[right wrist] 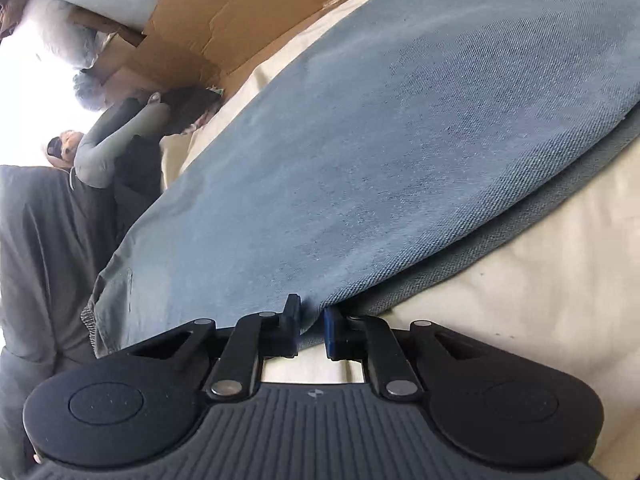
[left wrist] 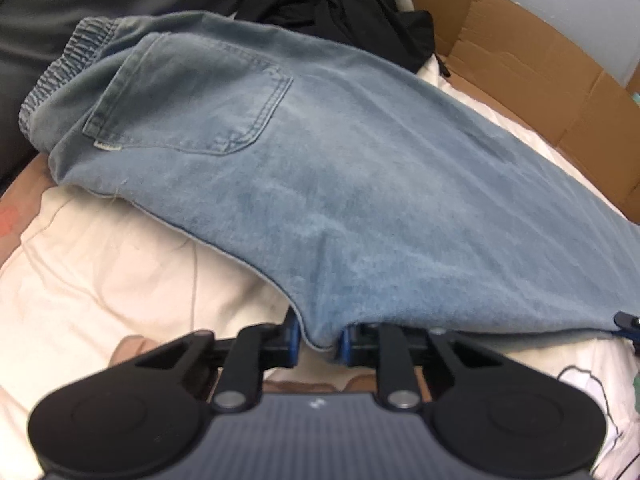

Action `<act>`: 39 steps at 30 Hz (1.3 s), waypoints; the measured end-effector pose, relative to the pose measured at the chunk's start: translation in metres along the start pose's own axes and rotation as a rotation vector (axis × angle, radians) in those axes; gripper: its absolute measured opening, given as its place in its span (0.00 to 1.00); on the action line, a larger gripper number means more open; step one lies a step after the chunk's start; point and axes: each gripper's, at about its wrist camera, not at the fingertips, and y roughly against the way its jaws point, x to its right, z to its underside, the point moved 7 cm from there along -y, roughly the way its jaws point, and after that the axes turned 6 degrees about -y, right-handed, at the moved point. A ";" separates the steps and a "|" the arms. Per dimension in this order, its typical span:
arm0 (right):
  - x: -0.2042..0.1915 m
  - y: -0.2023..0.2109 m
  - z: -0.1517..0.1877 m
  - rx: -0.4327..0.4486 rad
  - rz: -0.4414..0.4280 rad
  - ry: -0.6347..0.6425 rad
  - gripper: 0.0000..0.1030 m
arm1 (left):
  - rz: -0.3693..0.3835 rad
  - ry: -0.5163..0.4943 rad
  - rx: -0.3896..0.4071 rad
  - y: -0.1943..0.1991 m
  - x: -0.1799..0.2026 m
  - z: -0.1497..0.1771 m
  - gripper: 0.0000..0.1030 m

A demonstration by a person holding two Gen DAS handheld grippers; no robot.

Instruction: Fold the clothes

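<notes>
No writing is readable. Light-blue jeans lie across the cream bedding; the left gripper and right gripper each pinch their near edge. Cardboard lines the far edge.

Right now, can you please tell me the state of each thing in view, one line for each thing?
Jeans: lying on the bed, back pocket up, near edge pinched at two places.
Left gripper: shut on the jeans edge.
Right gripper: shut on the jeans edge.
White bedding: spread under the jeans, wrinkled.
Cardboard box: flaps open, beside the bed.
Dark clothes: heaped, unfolded, beyond the jeans.
</notes>
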 end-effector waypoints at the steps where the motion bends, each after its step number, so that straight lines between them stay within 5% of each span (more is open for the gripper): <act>1: 0.000 0.000 0.001 -0.001 0.005 0.001 0.16 | -0.002 -0.006 -0.011 -0.001 -0.001 0.002 0.20; 8: -0.001 0.010 0.007 -0.009 0.040 0.020 0.18 | -0.019 -0.078 -0.064 0.019 0.004 0.009 0.21; 16: -0.027 0.029 0.022 0.001 0.039 0.131 0.19 | -0.040 -0.077 0.026 0.060 0.002 -0.002 0.22; 34: -0.070 -0.008 0.014 0.050 0.169 0.380 0.28 | -0.009 -0.079 0.030 0.013 0.023 -0.025 0.28; 39: -0.078 -0.016 0.014 0.048 0.187 0.454 0.40 | -0.007 -0.085 0.049 0.010 0.028 -0.039 0.29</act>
